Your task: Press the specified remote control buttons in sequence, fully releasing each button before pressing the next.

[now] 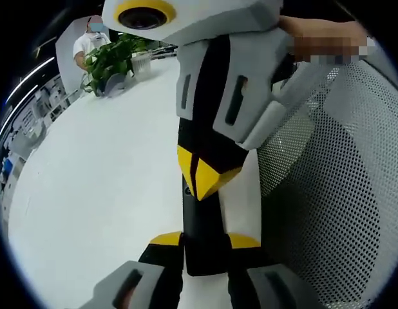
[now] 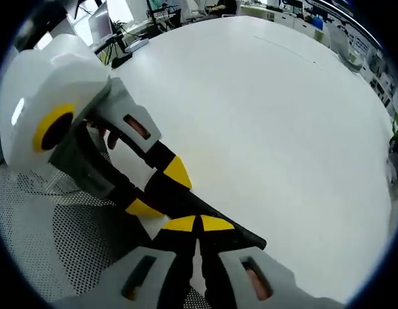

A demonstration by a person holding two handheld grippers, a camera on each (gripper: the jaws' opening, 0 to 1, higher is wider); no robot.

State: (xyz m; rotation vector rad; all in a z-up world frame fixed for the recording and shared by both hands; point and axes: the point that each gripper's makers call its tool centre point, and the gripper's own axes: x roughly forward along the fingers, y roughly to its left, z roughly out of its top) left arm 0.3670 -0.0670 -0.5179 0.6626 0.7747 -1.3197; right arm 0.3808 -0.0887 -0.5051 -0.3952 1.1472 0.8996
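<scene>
Remote control [image 1: 202,235], black, slim, lying on white table [image 1: 89,193] beside mesh chair back [image 1: 341,193]. Left gripper [image 1: 204,239] jaws clamped across remote's near end. Right gripper [image 2: 198,224] jaws together, yellow tips pressing remote's top face. Potted plant [image 1: 112,58] at table's far edge.

No legible text, label, brand, number or sign anywhere in either view.
</scene>
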